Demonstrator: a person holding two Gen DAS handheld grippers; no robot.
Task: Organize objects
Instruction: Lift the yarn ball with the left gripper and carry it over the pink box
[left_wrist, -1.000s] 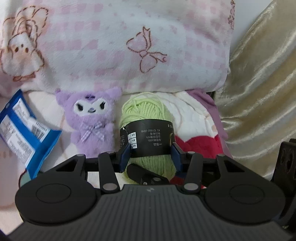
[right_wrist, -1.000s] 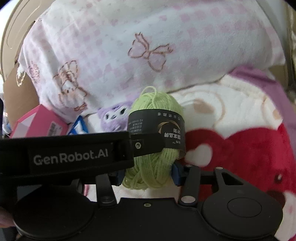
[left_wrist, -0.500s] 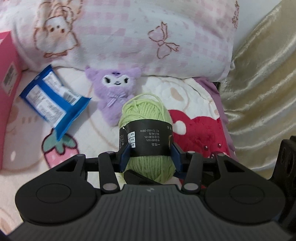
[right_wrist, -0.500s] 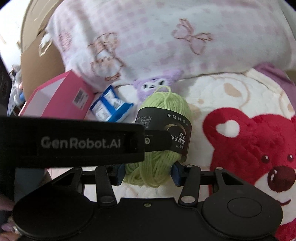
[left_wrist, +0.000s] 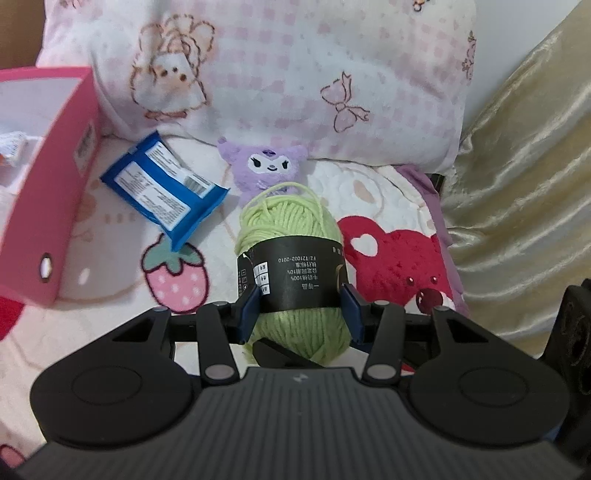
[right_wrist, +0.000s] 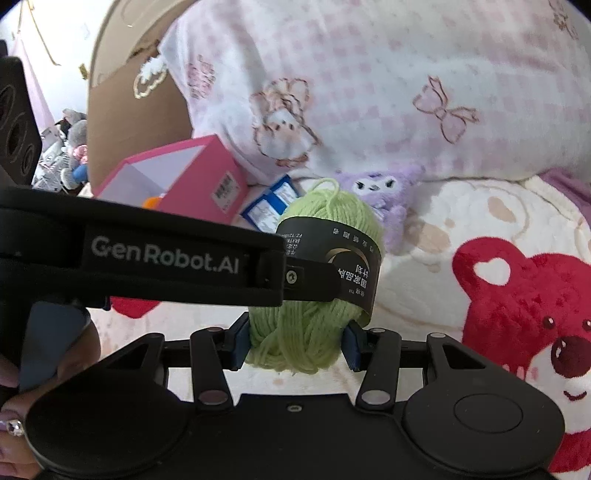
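Together, left gripper (left_wrist: 301, 308) and right gripper (right_wrist: 295, 343) clamp the yarn ball (left_wrist: 291, 258).

Background on my feeds: big pillow (left_wrist: 280, 74) at the back, white with pink checks, bow and cartoon prints. Under everything I see a fleecy blanket (left_wrist: 373, 184), cream, with a red bear (right_wrist: 535, 314) and a strawberry (left_wrist: 175, 277) printed on it. Gold satin curtain (left_wrist: 524, 166) hangs on the right side of the left view. Right view, far left: brown cardboard panel (right_wrist: 129, 122) leaning behind the pillow, then a cluttered corner with what looks like a grey soft toy (right_wrist: 75, 136), too small for me to tell more.
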